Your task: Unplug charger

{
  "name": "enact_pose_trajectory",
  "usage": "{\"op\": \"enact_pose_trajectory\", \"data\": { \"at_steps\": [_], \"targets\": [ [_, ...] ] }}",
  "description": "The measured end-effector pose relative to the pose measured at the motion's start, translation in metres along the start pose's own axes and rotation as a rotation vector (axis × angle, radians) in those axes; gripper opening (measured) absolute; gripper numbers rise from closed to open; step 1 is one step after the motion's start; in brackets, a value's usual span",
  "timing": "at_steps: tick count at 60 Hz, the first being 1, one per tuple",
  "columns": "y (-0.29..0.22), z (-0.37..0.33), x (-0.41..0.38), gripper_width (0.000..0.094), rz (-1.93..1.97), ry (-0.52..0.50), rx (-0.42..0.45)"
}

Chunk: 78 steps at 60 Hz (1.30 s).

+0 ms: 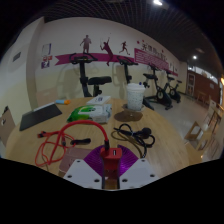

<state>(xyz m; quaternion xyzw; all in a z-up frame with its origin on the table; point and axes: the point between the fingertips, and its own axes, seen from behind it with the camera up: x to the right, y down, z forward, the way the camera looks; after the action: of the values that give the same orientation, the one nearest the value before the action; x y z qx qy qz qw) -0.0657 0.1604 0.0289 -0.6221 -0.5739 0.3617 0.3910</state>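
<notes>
My gripper [111, 160] is low over a round wooden table [172, 146]. Its purple pads [95, 160] press on both sides of a small red charger block [111, 155], so it is shut on it. A red cable [56, 148] runs from the top of the charger to the left and lies in loose loops on the table. I see no socket or power strip around the charger; what is under the block is hidden by the fingers.
Beyond the fingers lie a tangle of black cable [135, 133], a green packet [90, 111], a white tub [136, 96] and a dark flat tablet [40, 117]. Exercise machines [95, 80] stand along the far wall.
</notes>
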Motion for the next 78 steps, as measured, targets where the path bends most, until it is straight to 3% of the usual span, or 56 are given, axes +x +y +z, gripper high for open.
{"op": "enact_pose_trajectory", "data": {
  "at_steps": [2, 6, 9, 13, 19, 29, 37, 44, 51, 54, 78],
  "targets": [
    [-0.016, -0.008, 0.002, 0.0158, 0.036, -0.009, 0.034],
    [-0.102, -0.038, 0.023, 0.0156, 0.029, 0.042, 0.227],
    [-0.143, -0.052, 0.038, 0.0154, 0.085, 0.047, 0.274],
    [-0.166, -0.053, 0.065, 0.0154, 0.173, 0.045, 0.233],
    [-0.154, -0.043, 0.103, 0.0153, 0.143, 0.087, 0.120],
    [-0.042, -0.016, 0.131, 0.0164, 0.099, 0.090, -0.205],
    [0.014, -0.004, 0.132, 0.0227, 0.066, 0.076, -0.346],
    [0.029, -0.004, 0.129, 0.0363, 0.074, 0.049, -0.392],
    [0.024, -0.026, 0.133, 0.0879, 0.060, 0.059, -0.394],
    [0.014, -0.042, 0.133, 0.0837, 0.054, 0.058, -0.372],
    [-0.063, -0.280, 0.094, 0.0852, 0.024, -0.005, -0.289]
  ]
}}
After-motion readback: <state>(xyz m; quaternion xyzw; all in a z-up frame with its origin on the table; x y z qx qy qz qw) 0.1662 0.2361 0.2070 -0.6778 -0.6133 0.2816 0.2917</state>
